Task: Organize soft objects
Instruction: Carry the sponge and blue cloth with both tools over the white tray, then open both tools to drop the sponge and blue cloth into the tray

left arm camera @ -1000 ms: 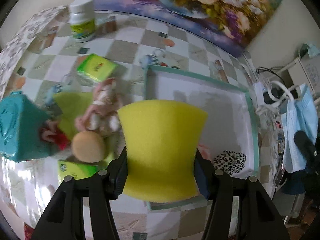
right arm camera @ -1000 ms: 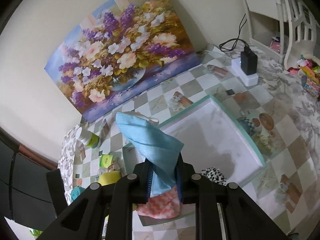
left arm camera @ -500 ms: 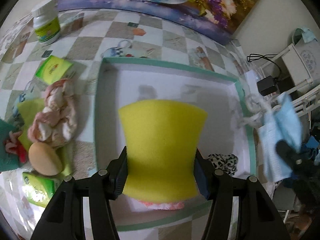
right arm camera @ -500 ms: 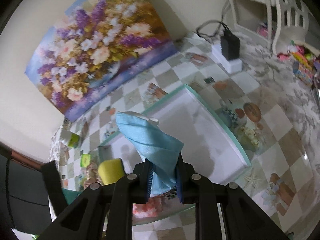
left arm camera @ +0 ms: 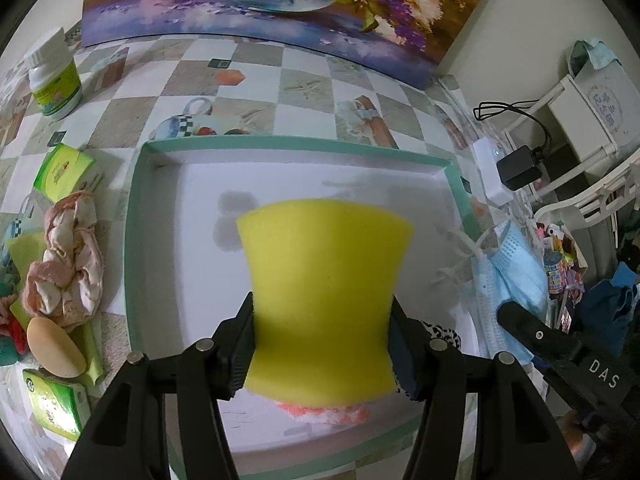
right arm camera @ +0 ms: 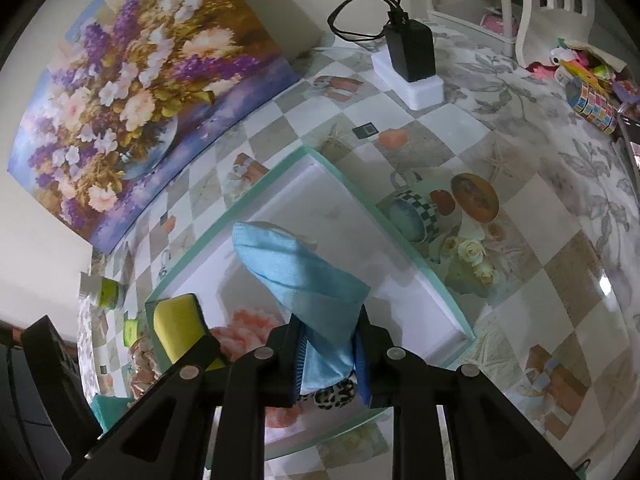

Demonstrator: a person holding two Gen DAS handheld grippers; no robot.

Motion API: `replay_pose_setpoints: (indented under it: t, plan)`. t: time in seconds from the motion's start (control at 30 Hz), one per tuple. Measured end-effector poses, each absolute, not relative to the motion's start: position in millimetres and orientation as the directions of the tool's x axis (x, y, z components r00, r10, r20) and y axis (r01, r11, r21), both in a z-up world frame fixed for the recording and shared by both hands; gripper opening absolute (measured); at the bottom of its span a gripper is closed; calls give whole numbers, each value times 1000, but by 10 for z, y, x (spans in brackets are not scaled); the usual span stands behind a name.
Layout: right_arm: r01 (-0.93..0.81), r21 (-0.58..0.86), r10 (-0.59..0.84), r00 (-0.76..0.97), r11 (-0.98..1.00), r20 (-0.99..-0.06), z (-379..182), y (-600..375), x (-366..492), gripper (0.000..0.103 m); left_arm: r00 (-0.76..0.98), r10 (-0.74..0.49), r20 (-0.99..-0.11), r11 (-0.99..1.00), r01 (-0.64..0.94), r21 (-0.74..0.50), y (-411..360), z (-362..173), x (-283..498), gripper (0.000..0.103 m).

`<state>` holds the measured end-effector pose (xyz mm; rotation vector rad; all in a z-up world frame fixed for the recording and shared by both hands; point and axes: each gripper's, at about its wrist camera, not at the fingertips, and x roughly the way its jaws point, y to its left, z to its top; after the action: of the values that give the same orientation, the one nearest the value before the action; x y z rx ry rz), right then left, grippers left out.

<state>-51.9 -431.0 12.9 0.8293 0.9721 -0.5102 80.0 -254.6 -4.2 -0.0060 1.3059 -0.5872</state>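
Observation:
My left gripper (left arm camera: 322,344) is shut on a yellow sponge (left arm camera: 324,288) and holds it above the white tray with a teal rim (left arm camera: 134,240). My right gripper (right arm camera: 328,356) is shut on a blue face mask (right arm camera: 300,276) over the same tray (right arm camera: 448,284). The mask (left arm camera: 508,280) hangs at the tray's right side in the left wrist view. A pink fluffy cloth (left arm camera: 324,412) and a leopard-print scrunchie (right arm camera: 334,394) lie in the tray's near part. The sponge also shows in the right wrist view (right arm camera: 178,328).
Left of the tray lie a crumpled pink cloth (left arm camera: 68,264), a beige puff (left arm camera: 54,346), green packets (left arm camera: 62,168) and a white bottle (left arm camera: 54,76). A flower painting (left arm camera: 280,4) leans on the back wall. A charger block (right arm camera: 412,60) sits far right.
My left gripper has carried the sponge from the table's left side to over the tray. My right gripper with the mask has come lower and closer to the tray's right side.

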Motion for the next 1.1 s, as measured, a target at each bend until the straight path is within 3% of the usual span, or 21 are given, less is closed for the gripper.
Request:
replay_pose_setpoints:
  t: [0.03, 0.17, 0.23, 0.33, 0.47, 0.6, 0.67, 0.77, 1.1]
  plan:
    - [708, 379, -22, 486, 596, -874, 128, -4322, -519, 26, 139, -405, -904, 855, 407, -321, -2558, -33, 796, 60]
    - [712, 365, -31, 477, 599, -878, 150, -4329, -514, 51, 141, -387, -911, 860, 412, -302, -2568, 12, 786, 61]
    - [713, 353, -39, 469, 606, -882, 168, -4324, -503, 54, 140, -388, -911, 859, 413, -302, -2564, 45, 781, 63]
    - [713, 333, -48, 457, 617, -888, 190, -4314, -495, 61, 134, -397, -908, 853, 418, -311, -2564, 98, 764, 76]
    - [721, 287, -69, 420, 631, -905, 235, -4284, -481, 72, 135, -415, -900, 847, 417, -328, -2557, 181, 757, 86]
    - [728, 255, -98, 404, 637, -909, 298, -4273, -499, 85, 149, -416, -897, 852, 408, -328, -2497, 259, 771, 90]
    - [727, 255, -107, 410, 637, -906, 344, -4275, -521, 90, 159, -411, -897, 861, 391, -326, -2442, 289, 799, 97]
    - [732, 251, -127, 418, 633, -899, 414, -4284, -561, 103, 178, -410, -894, 871, 367, -326, -2357, 350, 848, 97]
    - [697, 224, -169, 448, 682, -878, 719, -4105, -562, 103, 270, -356, -894, 913, 304, -272, -2029, 582, 952, 97]
